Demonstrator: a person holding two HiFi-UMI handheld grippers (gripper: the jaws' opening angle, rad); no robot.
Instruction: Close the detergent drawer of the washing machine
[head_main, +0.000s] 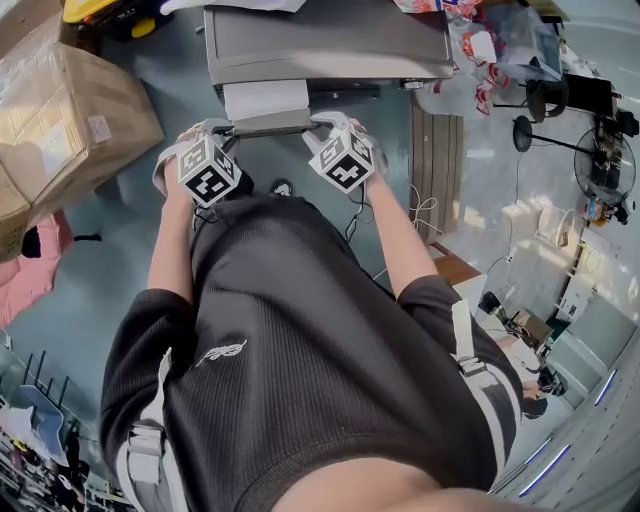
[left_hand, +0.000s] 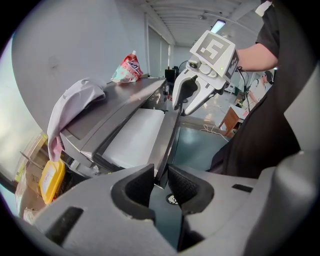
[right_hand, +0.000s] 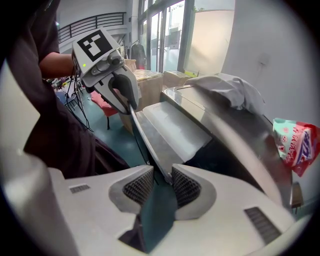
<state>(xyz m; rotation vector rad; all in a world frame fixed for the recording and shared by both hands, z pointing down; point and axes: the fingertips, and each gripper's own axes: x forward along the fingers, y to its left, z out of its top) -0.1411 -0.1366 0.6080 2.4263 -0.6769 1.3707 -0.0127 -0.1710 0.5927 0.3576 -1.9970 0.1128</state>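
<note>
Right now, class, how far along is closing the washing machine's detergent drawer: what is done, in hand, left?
Done: both grips are made. The fingers of the left gripper and right gripper pinch the front edge of the drawer. In hand: holding it, pulled out, tray exposed. Left: push it into the washing machine.

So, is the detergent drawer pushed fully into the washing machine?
No, the drawer sticks out from the washing machine, its white inside exposed, with the left tool and right tool clamped on its front.
</note>
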